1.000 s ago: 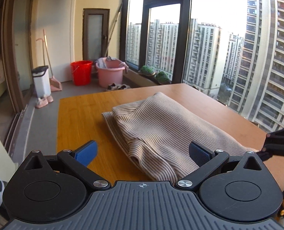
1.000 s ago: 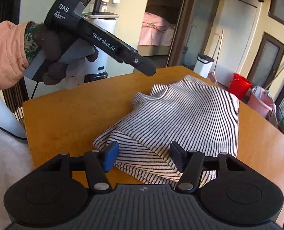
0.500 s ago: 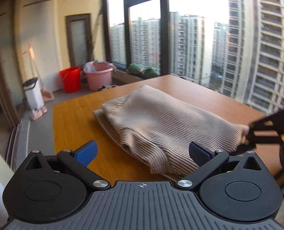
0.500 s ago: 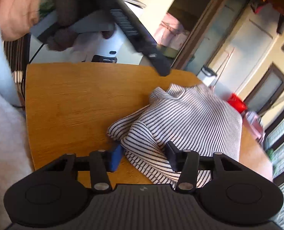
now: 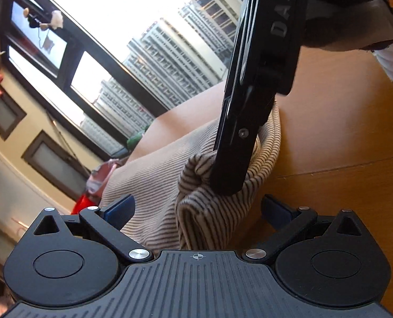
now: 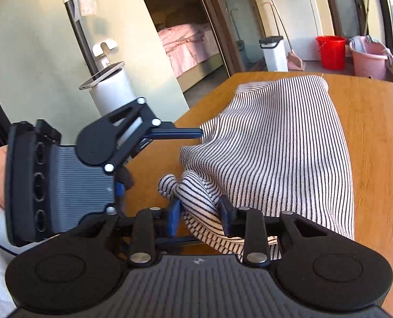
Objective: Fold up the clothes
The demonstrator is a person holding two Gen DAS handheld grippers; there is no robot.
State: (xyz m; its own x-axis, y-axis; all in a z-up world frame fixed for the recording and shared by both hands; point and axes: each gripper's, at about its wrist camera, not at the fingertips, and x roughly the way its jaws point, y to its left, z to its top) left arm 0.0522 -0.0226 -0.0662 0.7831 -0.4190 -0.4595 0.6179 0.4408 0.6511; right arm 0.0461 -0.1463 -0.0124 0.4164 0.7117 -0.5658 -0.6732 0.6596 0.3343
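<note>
Pinching ribbed striped knit (bunched fold), right gripper.

Right gripper low, fingers closed in on a bunched fold of the striped garment. Left gripper rolled sideways just left of it, jaws spread wide, gripping nothing.

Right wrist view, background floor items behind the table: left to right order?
Pink bed → white lidded bin → dustpan → red bucket → pink basin.
</note>
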